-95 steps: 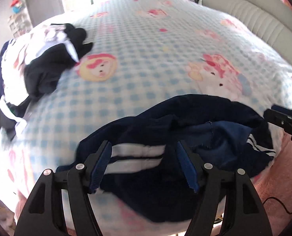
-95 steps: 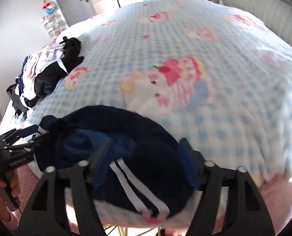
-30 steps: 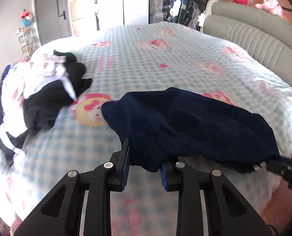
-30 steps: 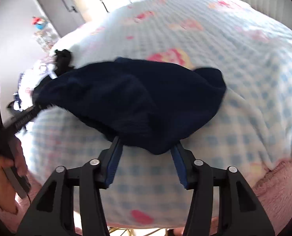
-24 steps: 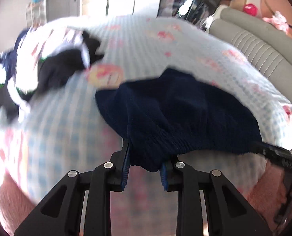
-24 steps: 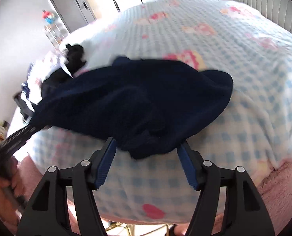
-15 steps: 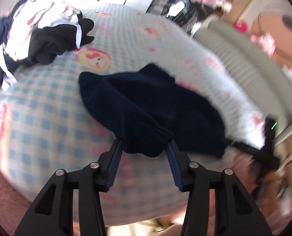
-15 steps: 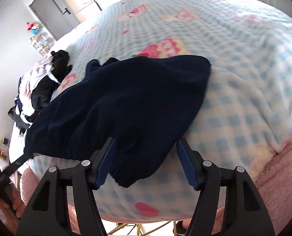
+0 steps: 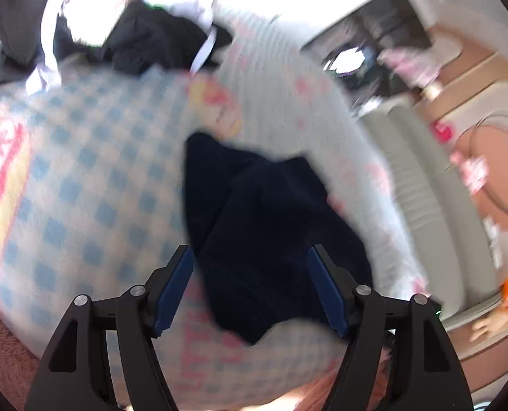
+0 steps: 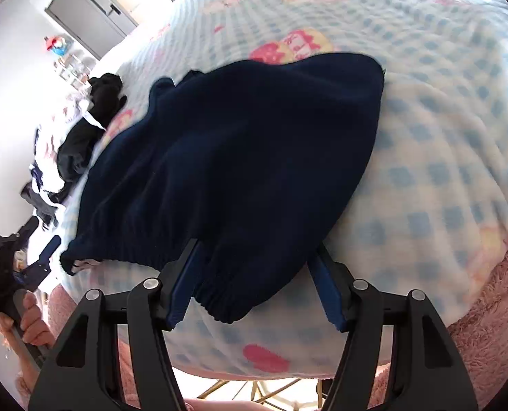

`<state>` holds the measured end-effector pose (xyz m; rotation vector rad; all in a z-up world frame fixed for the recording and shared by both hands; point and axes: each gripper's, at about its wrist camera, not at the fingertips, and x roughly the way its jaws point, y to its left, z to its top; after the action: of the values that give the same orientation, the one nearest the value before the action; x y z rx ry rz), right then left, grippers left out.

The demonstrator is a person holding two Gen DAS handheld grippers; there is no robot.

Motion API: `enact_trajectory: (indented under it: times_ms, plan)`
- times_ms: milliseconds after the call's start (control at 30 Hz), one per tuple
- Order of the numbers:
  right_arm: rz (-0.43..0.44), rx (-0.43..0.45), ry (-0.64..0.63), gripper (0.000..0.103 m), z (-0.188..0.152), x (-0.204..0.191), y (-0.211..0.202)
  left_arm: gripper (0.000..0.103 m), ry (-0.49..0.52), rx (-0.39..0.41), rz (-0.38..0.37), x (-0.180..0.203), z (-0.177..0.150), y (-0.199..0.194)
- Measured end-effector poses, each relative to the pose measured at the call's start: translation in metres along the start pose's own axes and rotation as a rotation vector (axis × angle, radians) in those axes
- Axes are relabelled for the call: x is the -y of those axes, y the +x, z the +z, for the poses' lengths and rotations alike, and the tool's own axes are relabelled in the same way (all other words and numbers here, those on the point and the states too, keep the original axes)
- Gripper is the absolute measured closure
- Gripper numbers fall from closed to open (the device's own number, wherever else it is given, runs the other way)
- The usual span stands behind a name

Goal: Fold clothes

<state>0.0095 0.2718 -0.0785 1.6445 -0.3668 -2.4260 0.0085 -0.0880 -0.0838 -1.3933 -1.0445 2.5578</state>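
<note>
A navy blue garment (image 10: pixel 240 157) lies spread flat on the blue-and-white checked bed cover (image 10: pixel 442 157), its ribbed hem at the near edge. My right gripper (image 10: pixel 254 281) is open, its fingers either side of the hem's near corner. My left gripper (image 9: pixel 250 287) is open over the garment's other end (image 9: pixel 264 226); that view is blurred by motion. The left gripper also shows at the left edge of the right wrist view (image 10: pixel 38 260), held in a hand.
A heap of black, white and dark clothes (image 10: pixel 82 137) lies at the bed's far left, also in the left wrist view (image 9: pixel 144 37). A padded grey headboard (image 9: pixel 421 185) runs along the right. A pink fluffy blanket (image 10: pixel 486 294) edges the bed.
Both grippers held the garment lifted, laid it down flat on the bed, then opened and let it go. The left gripper has swung to the left and tilted.
</note>
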Motion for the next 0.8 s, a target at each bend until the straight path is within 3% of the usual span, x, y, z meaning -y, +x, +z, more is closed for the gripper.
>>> enact_trajectory:
  times_ms: [33,67,133,233,300,367,433,533,633,800]
  plan:
    - [-0.055,-0.022,-0.058,0.039,-0.001,-0.009,0.007,0.031,0.021,-0.049,0.065,0.001,-0.003,0.013]
    - [-0.080,-0.029,-0.095,0.039,0.000,-0.016,0.013,0.032,0.029,-0.098,0.079,0.002,-0.006,0.027]
    - [-0.104,-0.031,-0.143,0.039,0.002,-0.026,0.022,0.032,0.018,-0.151,0.040,0.003,-0.014,0.043]
    - [-0.030,-0.032,-0.058,0.038,0.010,-0.019,0.028,0.032,0.029,-0.141,0.034,0.010,-0.026,0.057]
    - [-0.012,-0.041,-0.028,0.047,0.011,-0.019,0.036,0.044,0.059,-0.110,0.089,0.019,-0.030,0.059]
    - [-0.022,-0.029,-0.060,0.060,0.010,-0.027,0.033,0.075,0.093,-0.054,0.158,0.032,-0.028,0.053]
    - [-0.013,-0.018,-0.063,0.079,0.007,-0.026,0.024,0.080,0.133,0.002,0.214,0.047,-0.026,0.045]
    - [0.002,-0.002,-0.068,0.095,0.002,-0.025,0.011,0.083,0.178,0.029,0.170,0.069,-0.023,0.026]
    - [0.016,0.015,-0.072,0.095,-0.003,-0.025,-0.002,0.084,0.244,0.012,0.156,0.082,-0.029,0.012]
    - [0.040,0.043,-0.080,0.095,-0.012,-0.023,-0.023,0.084,0.253,-0.115,0.187,0.061,-0.052,0.007]
